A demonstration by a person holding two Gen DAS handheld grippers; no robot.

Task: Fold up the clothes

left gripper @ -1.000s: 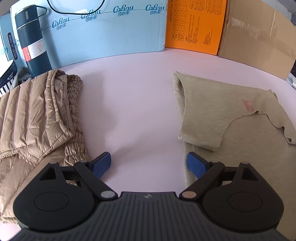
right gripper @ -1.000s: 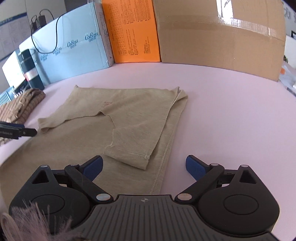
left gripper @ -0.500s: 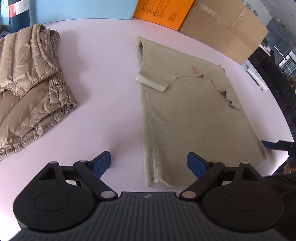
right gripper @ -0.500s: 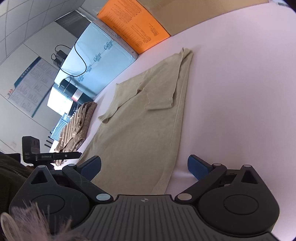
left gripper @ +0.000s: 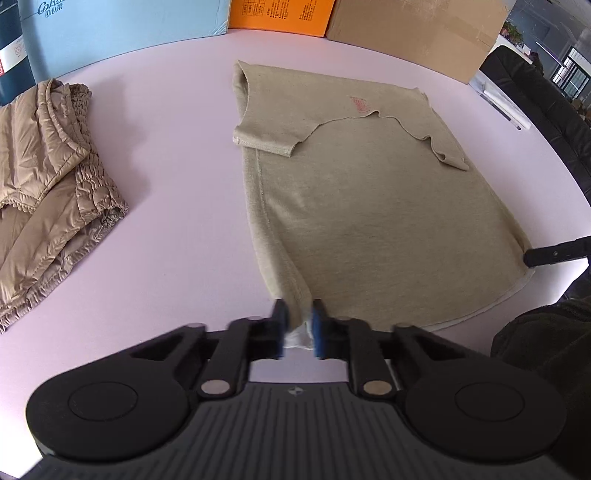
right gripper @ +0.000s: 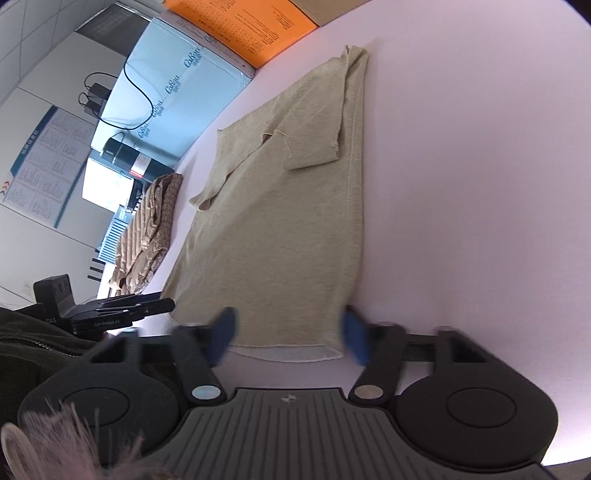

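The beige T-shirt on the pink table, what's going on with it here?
A person is folding the beige T-shirt, which lies flat on the pink table with its sleeves turned in. The left tool is pinched shut on one hem corner. The right tool sits at the other corner, its blurred pads apart with the hem between them. A quilted tan jacket lies aside.

1. An office-like workroom is suggested by a printed wall chart (right gripper: pixel 44 162) seen at far left.
2. Stacked cartons (left gripper: pixel 424 33) are lined along the far edge of a pale pink table (left gripper: pixel 177 229).
3. Large windows (left gripper: pixel 570 77) are seen at far right.
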